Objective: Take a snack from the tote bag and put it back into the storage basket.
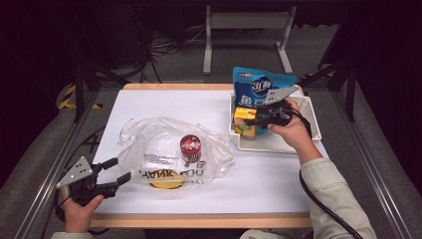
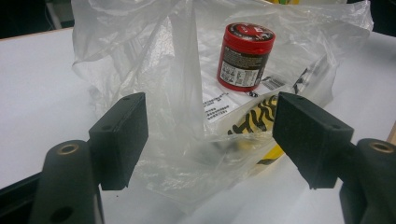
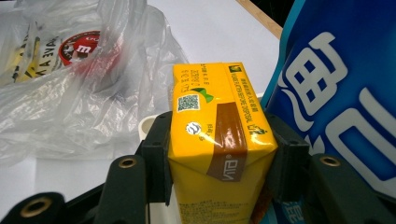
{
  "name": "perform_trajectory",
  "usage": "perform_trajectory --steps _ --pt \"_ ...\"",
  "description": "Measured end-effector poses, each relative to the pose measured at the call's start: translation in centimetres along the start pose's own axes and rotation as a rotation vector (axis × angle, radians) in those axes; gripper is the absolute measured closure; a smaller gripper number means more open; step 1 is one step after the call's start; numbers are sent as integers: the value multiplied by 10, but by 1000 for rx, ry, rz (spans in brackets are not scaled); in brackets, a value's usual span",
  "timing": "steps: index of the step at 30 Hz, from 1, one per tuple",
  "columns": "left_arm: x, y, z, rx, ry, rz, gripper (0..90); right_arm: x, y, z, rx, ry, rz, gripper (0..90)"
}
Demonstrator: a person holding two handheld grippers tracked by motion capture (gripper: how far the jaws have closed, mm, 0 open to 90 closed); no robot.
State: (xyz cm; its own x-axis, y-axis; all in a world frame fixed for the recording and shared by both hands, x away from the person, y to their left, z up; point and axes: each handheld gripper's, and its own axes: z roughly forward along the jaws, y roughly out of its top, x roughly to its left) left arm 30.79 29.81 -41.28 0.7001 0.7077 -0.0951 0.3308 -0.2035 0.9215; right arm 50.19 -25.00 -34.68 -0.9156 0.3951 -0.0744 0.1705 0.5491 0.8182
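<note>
White table (image 1: 164,102), yellow carton (image 3: 217,140) between right tongs (image 3: 217,175)

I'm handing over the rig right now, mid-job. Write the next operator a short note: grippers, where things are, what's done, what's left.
Right gripper: shut on the yellow carton, at the white tray beside the blue pouch.
Left gripper: open, jaws either side of the clear plastic bag edge, not gripping.
Done: red jar stands in the bag.
Left, probably: hold the bag open, bring the carton over, then the pouch.
</note>
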Motion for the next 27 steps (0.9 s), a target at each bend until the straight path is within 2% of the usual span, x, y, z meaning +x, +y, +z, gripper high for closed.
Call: perform_trajectory --steps 27 --pt "0 0 0 1 -4 2 272 -4 -15 21 -5 -12 29 513"
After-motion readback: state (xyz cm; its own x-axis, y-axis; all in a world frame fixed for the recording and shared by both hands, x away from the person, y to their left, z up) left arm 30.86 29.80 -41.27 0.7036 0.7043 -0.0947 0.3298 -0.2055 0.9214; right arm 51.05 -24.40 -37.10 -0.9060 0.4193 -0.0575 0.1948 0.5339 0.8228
